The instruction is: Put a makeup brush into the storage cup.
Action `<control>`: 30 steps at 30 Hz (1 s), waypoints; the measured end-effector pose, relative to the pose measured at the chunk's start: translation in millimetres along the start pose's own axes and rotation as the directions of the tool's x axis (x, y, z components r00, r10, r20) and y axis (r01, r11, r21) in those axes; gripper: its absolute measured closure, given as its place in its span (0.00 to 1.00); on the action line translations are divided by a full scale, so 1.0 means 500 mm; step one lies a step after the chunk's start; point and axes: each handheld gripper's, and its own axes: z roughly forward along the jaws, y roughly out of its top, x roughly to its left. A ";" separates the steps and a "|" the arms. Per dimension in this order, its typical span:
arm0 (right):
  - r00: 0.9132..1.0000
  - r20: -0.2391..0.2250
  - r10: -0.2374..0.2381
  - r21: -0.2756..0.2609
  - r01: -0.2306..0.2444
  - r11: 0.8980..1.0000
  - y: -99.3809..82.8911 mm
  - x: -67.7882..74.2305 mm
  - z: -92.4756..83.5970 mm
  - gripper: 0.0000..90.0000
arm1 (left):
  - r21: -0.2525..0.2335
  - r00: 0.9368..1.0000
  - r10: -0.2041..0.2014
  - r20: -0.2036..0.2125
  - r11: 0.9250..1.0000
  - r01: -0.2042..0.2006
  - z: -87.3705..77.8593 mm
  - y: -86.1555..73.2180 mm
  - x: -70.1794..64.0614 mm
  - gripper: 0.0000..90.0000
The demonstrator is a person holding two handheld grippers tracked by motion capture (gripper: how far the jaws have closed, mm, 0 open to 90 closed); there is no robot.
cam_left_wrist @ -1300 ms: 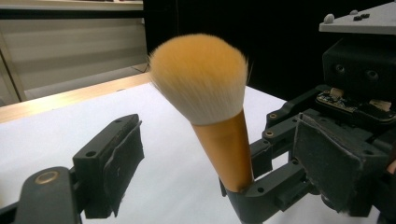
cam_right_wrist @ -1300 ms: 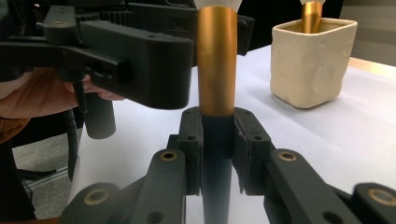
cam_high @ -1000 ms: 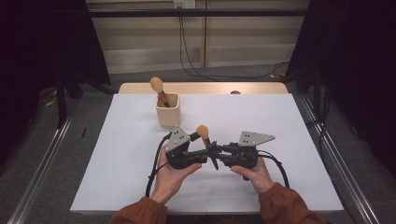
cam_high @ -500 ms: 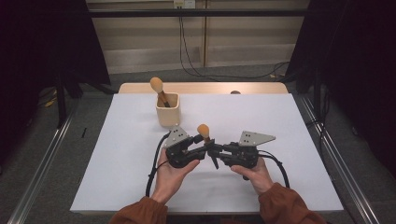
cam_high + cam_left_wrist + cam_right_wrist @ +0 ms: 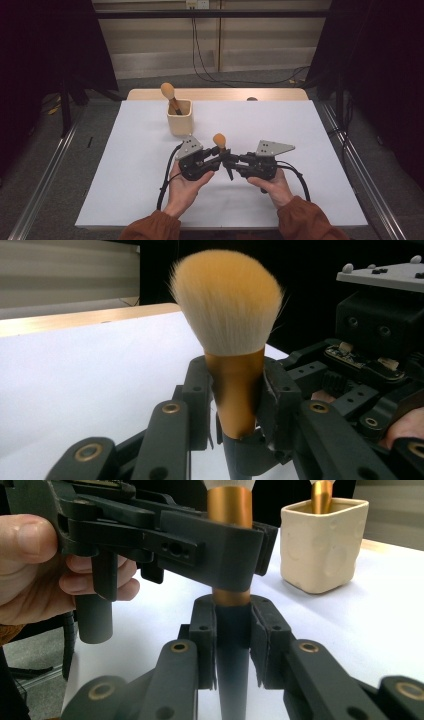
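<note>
A makeup brush [image 5: 219, 140] with an orange-white head, gold ferrule and dark handle stands upright between my two grippers, above the white table [image 5: 310, 130]. My left gripper [image 5: 219, 153] comes in from the left; its jaws have just been closing and now press on the gold ferrule [image 5: 235, 390]. From the right, my right gripper [image 5: 227, 164] is shut on the dark handle [image 5: 232, 655] just below the ferrule. In the right gripper view the left gripper [image 5: 200, 540] crosses above my own jaws [image 5: 232, 625].
A cream square cup [image 5: 179, 117] stands behind and left of the grippers, with a second brush [image 5: 168, 92] leaning in it. The cup [image 5: 322, 545] sits off to the right in the right gripper view. Cables trail back toward the person's forearms.
The left gripper's jaws have closed onto the brush's ferrule. Both hands and the brush have stayed where they were.
</note>
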 end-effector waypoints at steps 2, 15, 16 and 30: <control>1.000 -0.001 -0.002 -0.001 0.002 1.000 0.001 0.001 -0.001 0.82 | 0.001 1.000 -0.004 0.004 1.000 0.004 -0.002 0.000 0.001 0.77; 1.000 0.015 -0.002 -0.010 0.002 1.000 0.005 0.002 -0.007 0.51 | -0.004 1.000 0.015 -0.015 1.000 -0.015 -0.012 0.007 0.009 0.77; 1.000 0.021 -0.003 -0.013 0.004 1.000 0.006 0.003 -0.008 0.47 | -0.006 1.000 0.017 -0.017 1.000 -0.017 -0.013 0.008 0.008 0.77; 0.999 0.047 0.002 -0.044 0.000 0.999 0.010 0.002 -0.015 0.06 | -0.021 1.000 0.022 -0.021 1.000 -0.022 -0.030 0.021 0.018 0.77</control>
